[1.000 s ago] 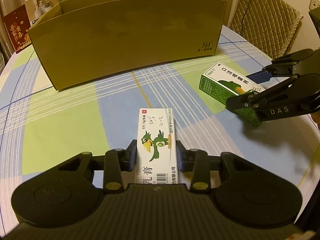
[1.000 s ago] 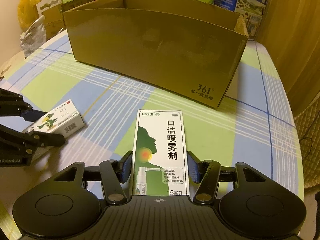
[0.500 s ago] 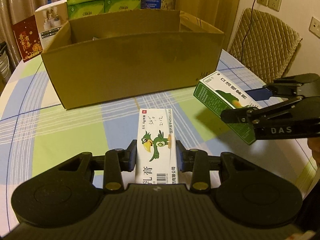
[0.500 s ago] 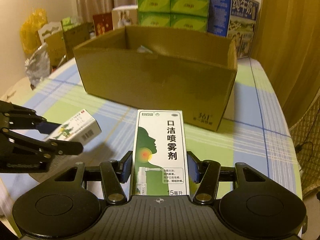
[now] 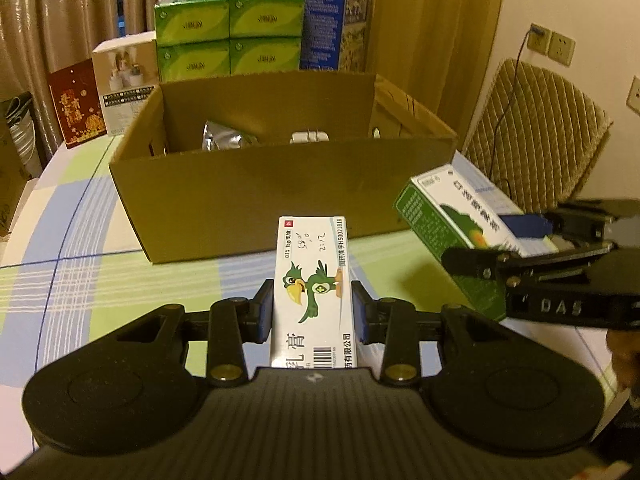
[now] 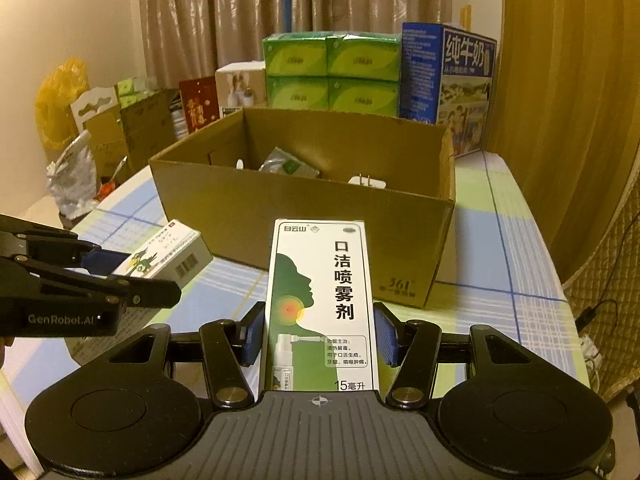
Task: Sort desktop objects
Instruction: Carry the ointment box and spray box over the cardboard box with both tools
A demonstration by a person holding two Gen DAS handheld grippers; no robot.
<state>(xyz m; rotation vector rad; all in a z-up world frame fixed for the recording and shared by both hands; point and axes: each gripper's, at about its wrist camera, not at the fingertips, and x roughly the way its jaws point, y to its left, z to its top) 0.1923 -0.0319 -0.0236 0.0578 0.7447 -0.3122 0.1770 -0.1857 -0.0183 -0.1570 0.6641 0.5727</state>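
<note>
"白云山" 口洁喷雾剂 15毫升 box (image 6: 320, 300) in R tongs (image 6: 318, 334), "361°" carton (image 6: 304, 216) beyond.

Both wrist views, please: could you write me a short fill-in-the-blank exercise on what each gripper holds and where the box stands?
1. The left gripper is shut on the carton printed with a green ____.
2. The right gripper holds the spray carton marked 15 ____.
3. The cardboard box ahead of both grippers is ____ at the top.
4. Both cartons are held ____ the tablecloth.

Missing words: bird; 毫升; open; above
</note>
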